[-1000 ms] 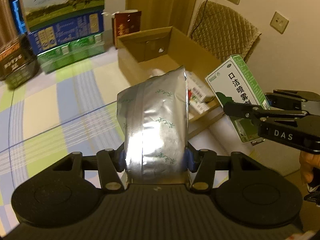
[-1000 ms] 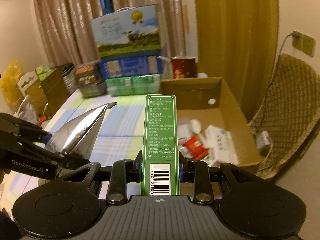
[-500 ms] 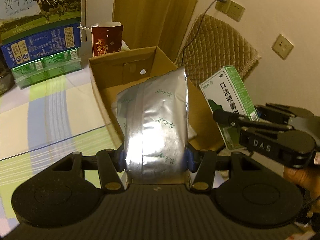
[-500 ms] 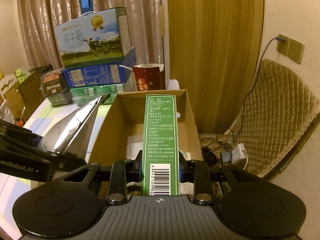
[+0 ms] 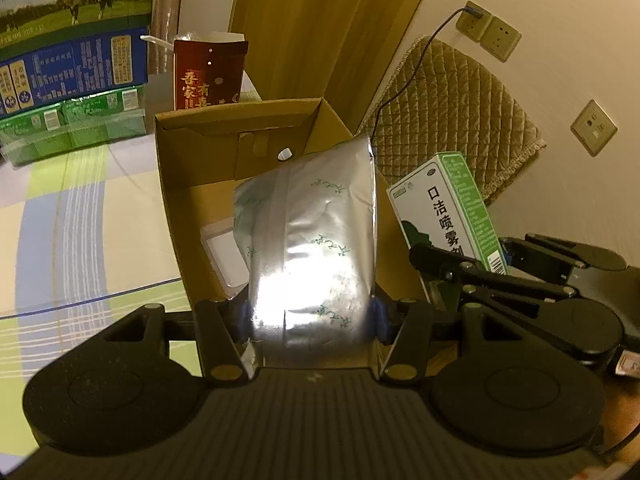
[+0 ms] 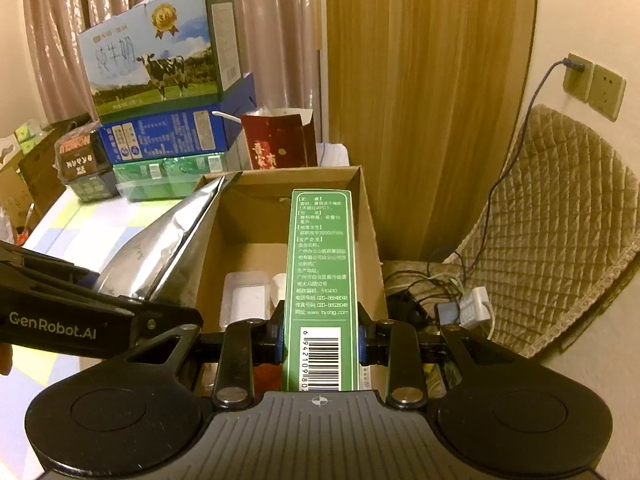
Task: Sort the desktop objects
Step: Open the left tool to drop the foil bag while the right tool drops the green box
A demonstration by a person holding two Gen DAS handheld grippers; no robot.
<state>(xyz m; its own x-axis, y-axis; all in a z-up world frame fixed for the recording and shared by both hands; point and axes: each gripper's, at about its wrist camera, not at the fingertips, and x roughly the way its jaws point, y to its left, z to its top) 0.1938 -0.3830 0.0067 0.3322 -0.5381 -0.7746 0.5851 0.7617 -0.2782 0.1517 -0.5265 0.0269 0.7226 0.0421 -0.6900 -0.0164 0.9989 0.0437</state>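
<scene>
My left gripper [image 5: 310,312] is shut on a silver foil pouch [image 5: 312,240] that stands upright between its pads, over the open cardboard box [image 5: 176,200]. My right gripper [image 6: 320,338] is shut on a green medicine carton [image 6: 320,280], also held upright above the same box [image 6: 370,224]. In the left wrist view the green carton [image 5: 444,208] and the right gripper appear at the right of the pouch. In the right wrist view the pouch [image 6: 168,244] sits at the left. A white plastic tray [image 6: 244,300] lies on the box floor.
Milk cartons [image 6: 156,52] and a dark red bag [image 6: 280,144] are stacked behind the box on the checked tablecloth [image 5: 80,208]. A quilted chair [image 6: 560,220] with cables and a power strip [image 6: 472,304] stands at the right, by the wall sockets [image 5: 488,32].
Both grippers have moved with their loads from beside the table to above the cardboard box, which now fills the middle of both views. Neither grip has altered.
</scene>
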